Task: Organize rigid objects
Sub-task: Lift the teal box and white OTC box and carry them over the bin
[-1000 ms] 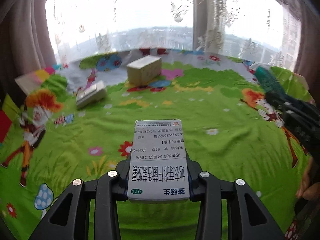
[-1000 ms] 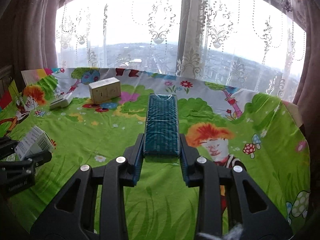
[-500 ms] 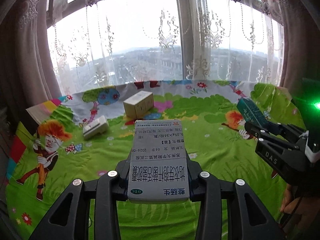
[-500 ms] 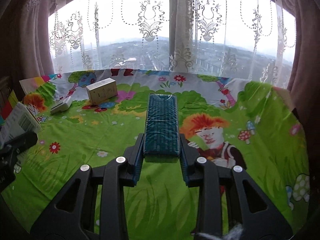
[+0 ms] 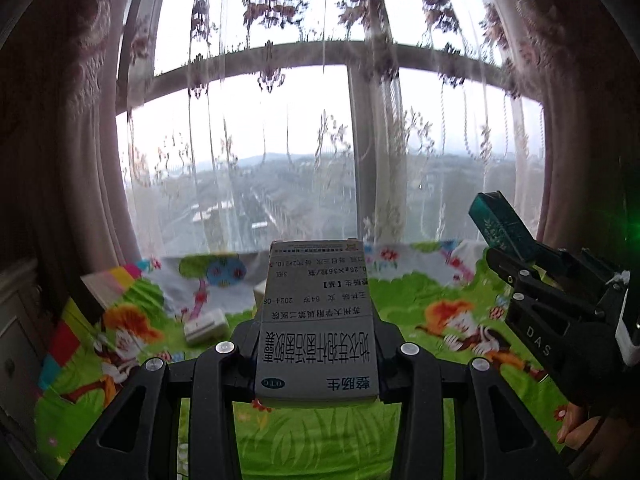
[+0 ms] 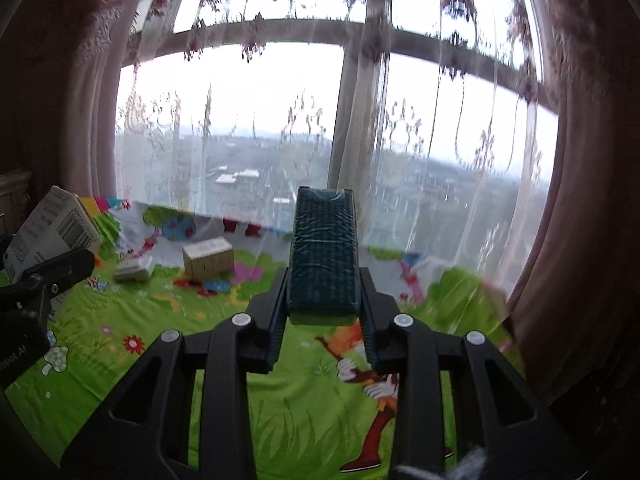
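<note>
My left gripper (image 5: 316,344) is shut on a grey-white medicine box (image 5: 316,312) with printed text, held up well above the cloth. That box also shows at the left of the right wrist view (image 6: 52,232). My right gripper (image 6: 323,312) is shut on a dark teal box (image 6: 323,252), also raised; it shows at the right of the left wrist view (image 5: 500,224). A beige cardboard box (image 6: 208,258) and a small white box (image 6: 134,270) lie on the cloth at the back left.
A bright green cartoon-print cloth (image 6: 120,320) covers the surface. A large window with lace curtains (image 6: 360,120) stands behind it. Heavy curtains (image 6: 580,200) hang at both sides. Wooden furniture (image 5: 16,320) is at the far left.
Both grippers have risen and tilted upward with their boxes, so the window fills more of each view. The boxes on the cloth have not moved.
</note>
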Motion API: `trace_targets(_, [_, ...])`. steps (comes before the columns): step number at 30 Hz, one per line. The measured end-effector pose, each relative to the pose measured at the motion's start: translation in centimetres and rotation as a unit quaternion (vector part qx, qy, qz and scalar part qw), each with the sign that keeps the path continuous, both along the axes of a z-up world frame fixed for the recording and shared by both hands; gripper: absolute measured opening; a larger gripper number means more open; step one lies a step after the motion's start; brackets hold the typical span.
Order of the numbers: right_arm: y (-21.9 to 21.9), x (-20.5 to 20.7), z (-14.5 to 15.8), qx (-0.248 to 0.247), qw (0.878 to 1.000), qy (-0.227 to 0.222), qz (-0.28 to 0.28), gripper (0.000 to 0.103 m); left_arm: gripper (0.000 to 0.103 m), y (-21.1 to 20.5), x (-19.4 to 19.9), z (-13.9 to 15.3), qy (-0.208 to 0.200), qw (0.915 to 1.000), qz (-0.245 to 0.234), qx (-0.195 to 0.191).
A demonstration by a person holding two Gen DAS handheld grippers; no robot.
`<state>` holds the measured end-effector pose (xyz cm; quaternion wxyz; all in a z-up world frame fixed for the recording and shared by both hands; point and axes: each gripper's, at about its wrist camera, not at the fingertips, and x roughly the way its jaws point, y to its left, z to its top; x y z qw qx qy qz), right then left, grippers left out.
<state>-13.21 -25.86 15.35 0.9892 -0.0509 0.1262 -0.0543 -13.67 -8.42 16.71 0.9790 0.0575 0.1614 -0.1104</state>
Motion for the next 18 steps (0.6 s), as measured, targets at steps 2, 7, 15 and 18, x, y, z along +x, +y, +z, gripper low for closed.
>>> trace_targets(2, [0.3,-0.9,1.0,-0.005,1.000,-0.017,0.000,0.036,0.041,-0.1,-0.6,0.7,-0.006,1.0000,-0.004,-0.003])
trace_targets(7, [1.0,-3.4,3.4,-0.002,0.998,-0.062,0.009,0.036,0.041,0.9,-1.9,2.2,-0.023,0.9996,0.000,-0.018])
trace_targets(15, [3.2,-8.3,6.2,0.009,0.986,-0.158,0.041,0.036,0.041,3.6,-3.4,4.3,-0.053,0.9974,0.028,-0.040])
trace_targets(18, [4.6,-9.4,6.6,0.003,0.983,-0.176,0.057,0.036,0.041,4.8,-4.0,4.8,-0.065,0.9962,0.036,-0.044])
